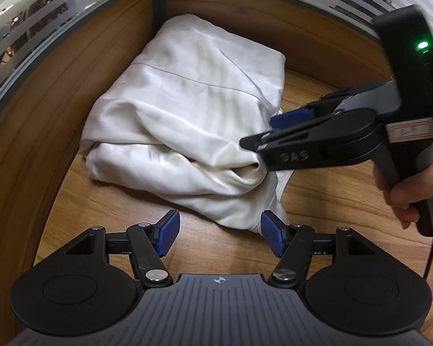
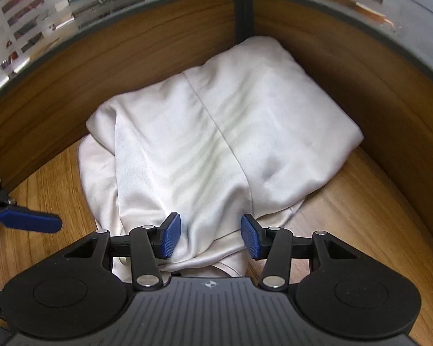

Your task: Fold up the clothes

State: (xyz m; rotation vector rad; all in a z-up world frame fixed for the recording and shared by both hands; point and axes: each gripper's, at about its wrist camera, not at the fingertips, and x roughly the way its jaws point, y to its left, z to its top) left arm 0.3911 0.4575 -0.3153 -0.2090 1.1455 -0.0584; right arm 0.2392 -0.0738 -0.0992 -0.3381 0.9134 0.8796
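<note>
A white garment, loosely folded into a thick bundle, is seen lying on the wooden table, pushed into the corner where two wooden side panels meet at a dark post. A straight seam is visible running across the top layer of the garment, and its near edge is rumpled, with a lower layer showing beneath the fold.

The left gripper is held just short of the near edge of the garment. Its jaws are set wide apart and nothing is held between them: bare table is seen in the gap, while the right blue pad stands just beside the lowest corner of the garment; whether it touches the cloth cannot be told.

The right gripper is positioned over the near right part of the garment, its handle gripped by a person's hand. Its jaws are parted about halfway, and the rumpled near edge of the garment lies between the two blue pads without being pinched; the cloth is seen loose in the gap, and a white hem runs under the gripper's body. In the left wrist view, this gripper reaches in from the right side of the garment, with its tip resting against a fold of the cloth.
</note>
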